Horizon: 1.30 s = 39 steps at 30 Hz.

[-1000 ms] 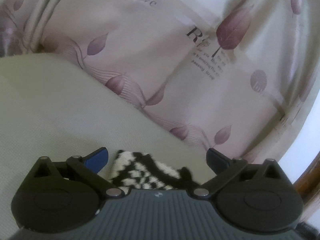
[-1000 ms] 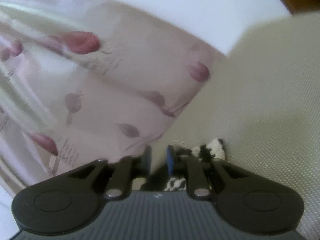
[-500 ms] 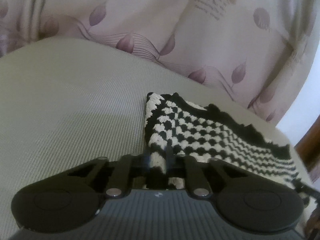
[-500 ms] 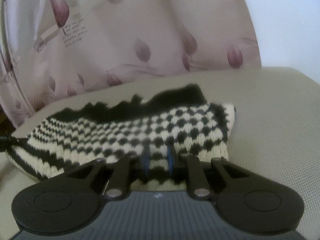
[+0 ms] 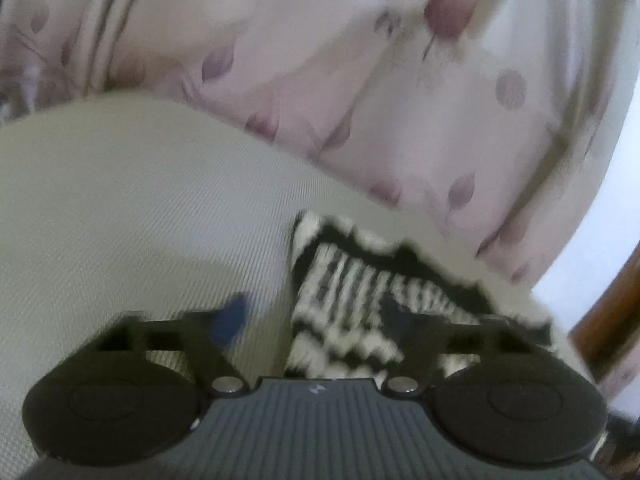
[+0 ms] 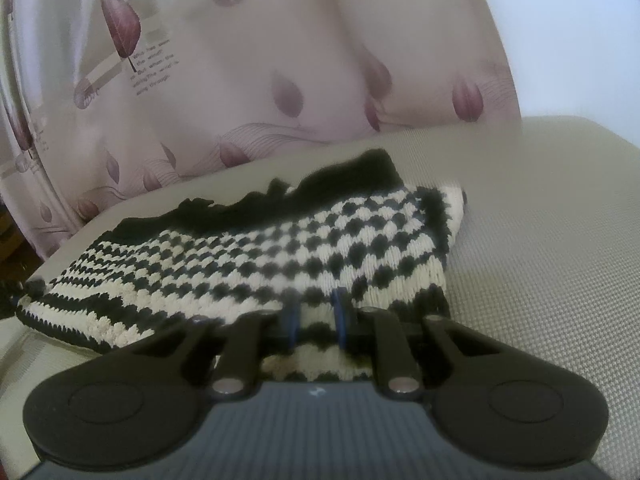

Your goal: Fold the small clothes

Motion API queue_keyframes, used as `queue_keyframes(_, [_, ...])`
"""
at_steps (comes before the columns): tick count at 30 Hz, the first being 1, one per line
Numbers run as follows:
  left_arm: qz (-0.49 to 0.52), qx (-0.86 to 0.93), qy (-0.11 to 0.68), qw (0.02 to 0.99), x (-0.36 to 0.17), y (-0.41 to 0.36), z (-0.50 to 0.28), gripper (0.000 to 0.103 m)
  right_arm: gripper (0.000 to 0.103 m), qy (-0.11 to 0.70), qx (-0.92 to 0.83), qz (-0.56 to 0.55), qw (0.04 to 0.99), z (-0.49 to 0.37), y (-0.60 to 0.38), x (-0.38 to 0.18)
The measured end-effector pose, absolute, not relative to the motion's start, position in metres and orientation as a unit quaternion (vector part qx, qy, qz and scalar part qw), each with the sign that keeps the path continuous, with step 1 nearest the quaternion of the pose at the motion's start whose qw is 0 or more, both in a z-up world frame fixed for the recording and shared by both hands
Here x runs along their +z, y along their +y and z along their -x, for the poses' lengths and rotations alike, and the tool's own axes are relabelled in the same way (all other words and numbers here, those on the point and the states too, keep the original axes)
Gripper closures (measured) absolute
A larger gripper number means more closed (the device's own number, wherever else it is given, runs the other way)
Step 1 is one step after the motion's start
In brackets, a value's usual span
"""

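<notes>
On ribbed beige cushion (image 6: 540, 240): chunky black-and-cream knit garment (image 6: 260, 256), folded flat. Right gripper (image 6: 316, 316) clenched on its near hem; left gripper (image 5: 316, 320) opening, pads off the wool.

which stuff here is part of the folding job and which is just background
Job:
- knit garment, black and cream
- right gripper, shut on its near edge
- left gripper, jaws opening, garment between them

Background:
- curtain
- grey cushion beneath
</notes>
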State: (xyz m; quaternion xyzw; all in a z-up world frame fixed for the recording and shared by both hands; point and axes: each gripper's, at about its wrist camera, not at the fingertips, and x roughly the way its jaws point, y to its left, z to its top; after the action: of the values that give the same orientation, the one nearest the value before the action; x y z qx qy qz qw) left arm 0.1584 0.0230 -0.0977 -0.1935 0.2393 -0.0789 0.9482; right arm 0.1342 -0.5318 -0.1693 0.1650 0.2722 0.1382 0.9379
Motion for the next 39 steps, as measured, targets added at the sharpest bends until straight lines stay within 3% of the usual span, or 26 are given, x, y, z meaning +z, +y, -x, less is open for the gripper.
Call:
queue_keyframes(3, [0.151, -0.078, 0.211, 0.963, -0.074, 0.007, -0.161, 0.023, 0.086, 0.271, 0.143, -0.181, 0.934, -0.135, -0.537, -0.172])
queue_keyframes(5, [0.144, -0.106, 0.218, 0.959, -0.067, -0.006, -0.174, 0.044, 0.086, 0.270, 0.145, -0.197, 0.931, -0.135, -0.540, -0.173])
queue_keyframes(7, [0.137, -0.143, 0.231, 0.952, -0.066, -0.023, -0.187, 0.051, 0.086, 0.270, 0.146, -0.200, 0.930, -0.134, -0.541, -0.174])
queue_keyframes(12, [0.073, -0.147, 0.250, 0.954, -0.100, -0.065, -0.229, 0.051, 0.086, 0.276, 0.139, -0.204, 0.929, -0.134, -0.541, -0.174])
queue_keyframes(19, [0.119, -0.121, 0.259, 0.951, -0.130, -0.042, -0.238, 0.056, 0.086, 0.296, 0.148, -0.198, 0.923, -0.110, -0.551, -0.176])
queue_keyframes(26, [0.105, -0.142, 0.257, 0.950, -0.128, -0.048, -0.239, 0.036, 0.085, 0.323, 0.159, -0.210, 0.909, -0.098, -0.562, -0.167])
queue_keyframes(30, [0.093, -0.146, 0.257, 0.951, -0.127, -0.055, -0.239, 0.031, 0.084, 0.249, 0.140, -0.202, 0.937, -0.101, -0.575, -0.130])
queue_keyframes(36, [0.094, -0.146, 0.255, 0.951, -0.127, -0.054, -0.239, 0.029, 0.084, 0.244, 0.155, -0.122, 0.949, -0.178, -0.546, -0.109])
queue_keyframes(39, [0.087, -0.140, 0.255, 0.953, -0.127, -0.056, -0.239, 0.020, 0.085, 0.277, 0.144, -0.073, 0.947, -0.218, -0.523, -0.124])
